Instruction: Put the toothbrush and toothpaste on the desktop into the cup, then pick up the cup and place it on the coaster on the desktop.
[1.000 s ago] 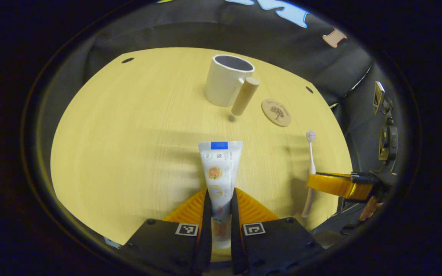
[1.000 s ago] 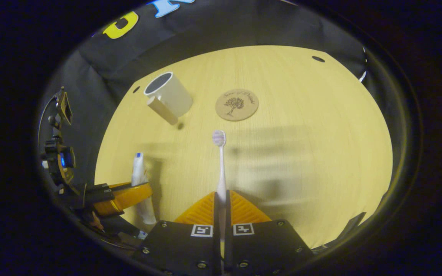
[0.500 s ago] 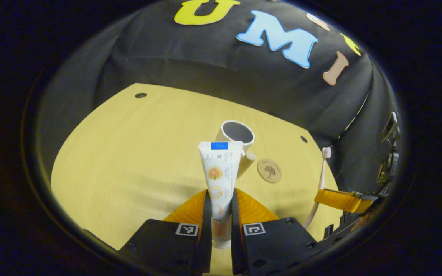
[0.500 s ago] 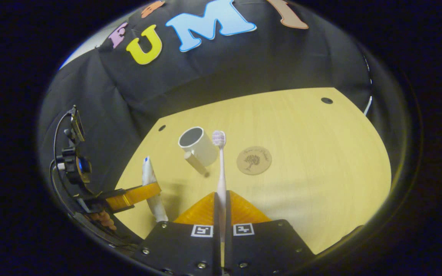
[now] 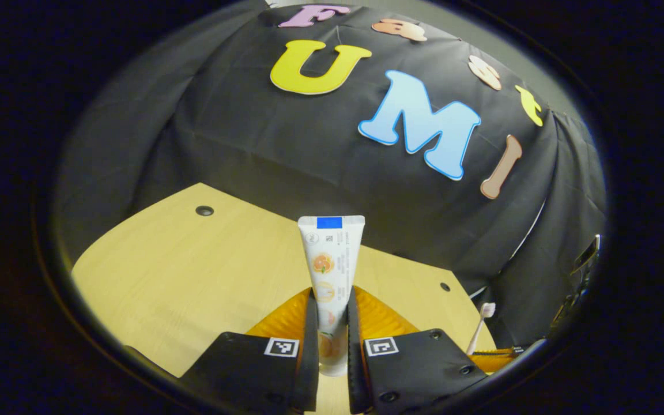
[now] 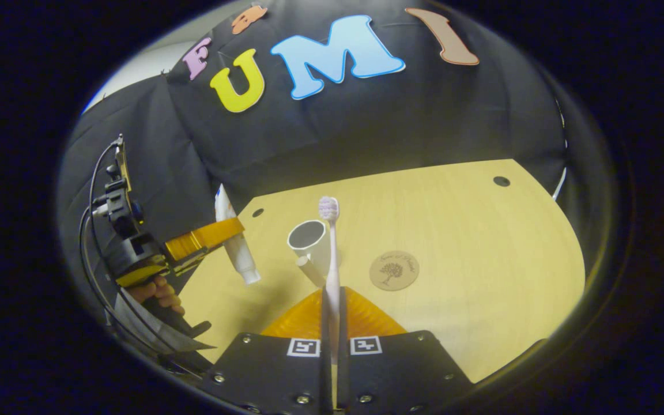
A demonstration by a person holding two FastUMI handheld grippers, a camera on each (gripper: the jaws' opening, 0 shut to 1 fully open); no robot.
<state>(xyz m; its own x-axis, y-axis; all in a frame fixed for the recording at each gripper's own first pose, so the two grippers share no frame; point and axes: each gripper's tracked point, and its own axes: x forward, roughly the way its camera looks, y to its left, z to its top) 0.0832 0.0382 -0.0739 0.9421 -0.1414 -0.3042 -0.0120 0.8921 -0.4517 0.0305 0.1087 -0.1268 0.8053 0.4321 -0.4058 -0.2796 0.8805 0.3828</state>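
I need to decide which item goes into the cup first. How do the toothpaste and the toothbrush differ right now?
The toothpaste is a wide, flat printed tube; the toothbrush is a thin plain stick with a bristled head. The left gripper is shut on the toothpaste, the right gripper on the toothbrush. Both are lifted clear of the desktop, neither yet in the cup.

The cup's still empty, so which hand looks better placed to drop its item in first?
Probably the right. The right gripper holds the toothbrush lined up with the white cup. The left gripper holds the toothpaste off to the cup's side.
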